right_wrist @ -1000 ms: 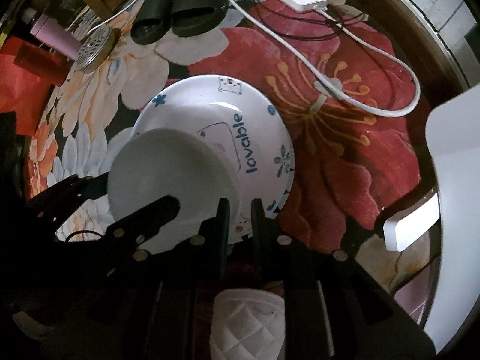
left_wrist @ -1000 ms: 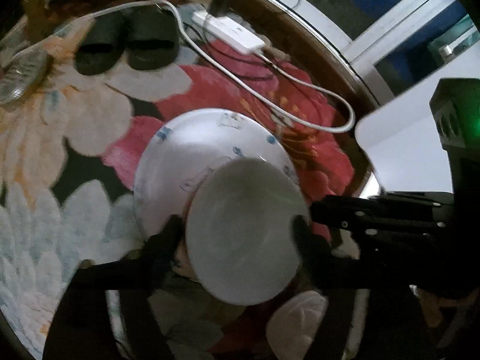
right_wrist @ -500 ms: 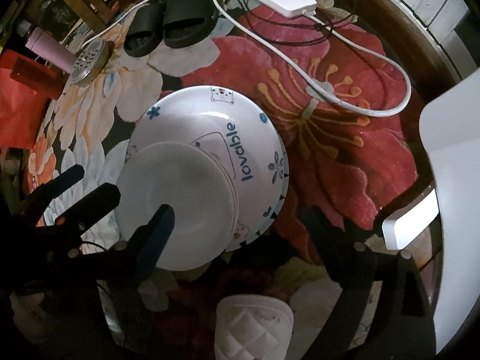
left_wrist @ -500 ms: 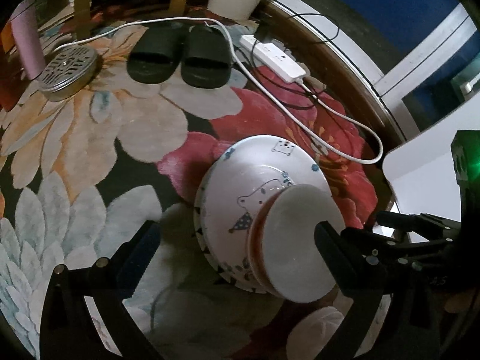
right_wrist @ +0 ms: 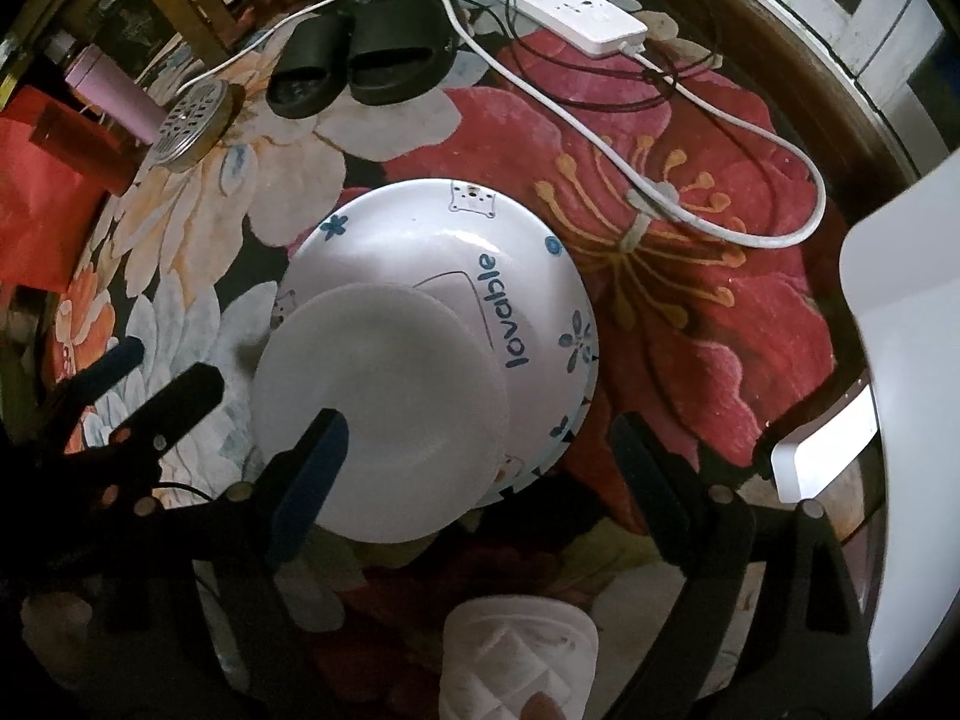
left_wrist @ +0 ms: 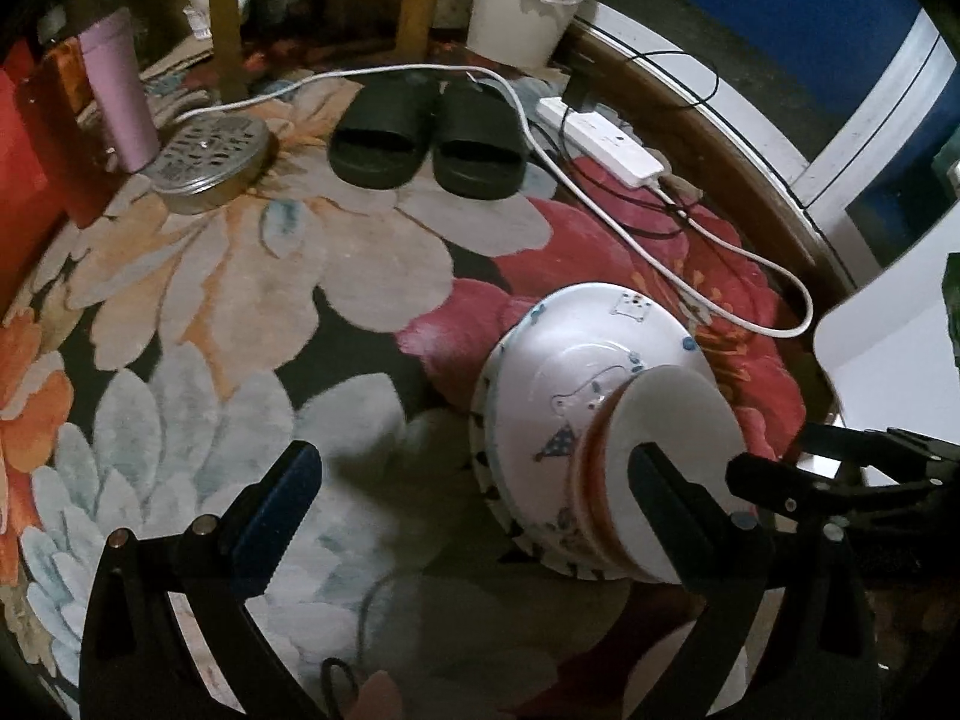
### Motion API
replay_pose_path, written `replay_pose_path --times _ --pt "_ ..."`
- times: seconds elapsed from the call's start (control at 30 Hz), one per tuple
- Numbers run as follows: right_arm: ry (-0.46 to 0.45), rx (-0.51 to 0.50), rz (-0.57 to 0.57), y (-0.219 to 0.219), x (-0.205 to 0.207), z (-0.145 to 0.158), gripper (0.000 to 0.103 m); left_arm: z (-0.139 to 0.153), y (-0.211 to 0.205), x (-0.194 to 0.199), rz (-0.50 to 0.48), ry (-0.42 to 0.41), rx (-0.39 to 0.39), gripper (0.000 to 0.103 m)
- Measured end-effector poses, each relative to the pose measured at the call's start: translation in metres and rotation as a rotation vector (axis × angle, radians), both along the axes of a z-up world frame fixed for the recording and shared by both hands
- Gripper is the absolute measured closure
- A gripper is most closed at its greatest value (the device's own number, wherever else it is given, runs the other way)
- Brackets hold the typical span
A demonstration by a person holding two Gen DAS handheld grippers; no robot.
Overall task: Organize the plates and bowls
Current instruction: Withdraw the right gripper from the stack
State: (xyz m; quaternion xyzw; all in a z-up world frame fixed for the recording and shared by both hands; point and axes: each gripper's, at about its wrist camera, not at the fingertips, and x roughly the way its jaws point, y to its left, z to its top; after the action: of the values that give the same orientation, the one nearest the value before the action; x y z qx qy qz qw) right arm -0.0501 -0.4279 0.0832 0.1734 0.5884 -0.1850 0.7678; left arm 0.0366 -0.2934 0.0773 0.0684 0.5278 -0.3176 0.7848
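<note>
Two upturned dishes sat stacked on the flowered rug (left_wrist: 240, 276): a small white bowl (left_wrist: 678, 456) on a bigger printed bowl (left_wrist: 558, 384). In the left wrist view the stack lay at lower right, seen from the side, and an orange band showed under the small bowl's rim. The left gripper (left_wrist: 474, 510) stood with jaws spread wide, holding nothing. A white bin (left_wrist: 522, 6) appeared at the top here only.

From the right wrist camera the stack sat mid-frame, seen from above, with "lovable" readable on the printed bowl (right_wrist: 480, 252). The right gripper (right_wrist: 480, 468) was spread, empty, around the small bowl's (right_wrist: 384, 420) near edge. A white quilted slipper (right_wrist: 516, 654) showed at the bottom.
</note>
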Motion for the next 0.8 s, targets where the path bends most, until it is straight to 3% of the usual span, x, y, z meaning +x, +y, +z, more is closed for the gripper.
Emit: replay_pose_path --times 0.37,0.57,0.8 --pt "-0.051 -0.037 0.039 0.017 0.002 0.007 0.013 0.005 0.020 0.003 0.058 -0.030 0.031 0.001" --pt "-0.050 -0.101 0.041 0.026 0.002 0.012 0.013 0.004 0.024 0.002 0.048 -0.013 0.032 0.001" --pt "-0.059 -0.107 0.026 0.029 -0.001 0.013 0.013 0.005 0.028 0.000 0.049 -0.004 0.026 0.001"
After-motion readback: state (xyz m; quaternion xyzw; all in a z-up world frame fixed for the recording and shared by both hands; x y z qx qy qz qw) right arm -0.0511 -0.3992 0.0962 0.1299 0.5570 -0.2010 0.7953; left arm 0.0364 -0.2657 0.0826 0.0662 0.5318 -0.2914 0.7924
